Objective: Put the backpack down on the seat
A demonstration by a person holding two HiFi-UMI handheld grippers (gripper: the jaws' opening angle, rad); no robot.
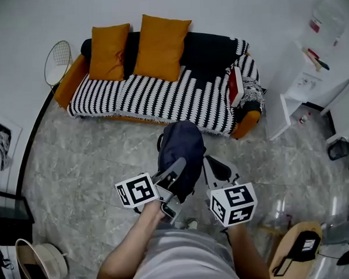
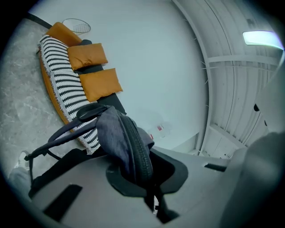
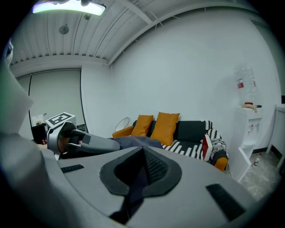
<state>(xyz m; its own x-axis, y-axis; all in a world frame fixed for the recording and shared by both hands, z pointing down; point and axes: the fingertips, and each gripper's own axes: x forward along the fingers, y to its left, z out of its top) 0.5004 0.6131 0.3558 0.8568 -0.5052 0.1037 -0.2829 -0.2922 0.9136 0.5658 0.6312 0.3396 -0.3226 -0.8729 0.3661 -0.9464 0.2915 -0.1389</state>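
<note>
A dark navy backpack (image 1: 184, 150) hangs in front of me above the marble floor, short of the sofa (image 1: 161, 99). My left gripper (image 1: 177, 169) is shut on its zipped upper edge. In the left gripper view the backpack (image 2: 124, 138) fabric and zipper are pinched in the left gripper (image 2: 144, 178), and its straps dangle to the left. My right gripper (image 1: 212, 164) is at the bag's right side. In the right gripper view the right gripper (image 3: 142, 171) is shut with a strip of navy fabric in it, and the backpack (image 3: 133, 142) lies just beyond. The striped seat is bare in the middle.
Two orange cushions (image 1: 108, 52) (image 1: 161, 46) lean on the sofa back, and a red book (image 1: 236, 86) stands at its right arm. A racket (image 1: 57, 57) leans at the left end. White shelves (image 1: 300, 88) stand to the right, a basket (image 1: 38, 262) and a round wooden stool (image 1: 297, 246) near me.
</note>
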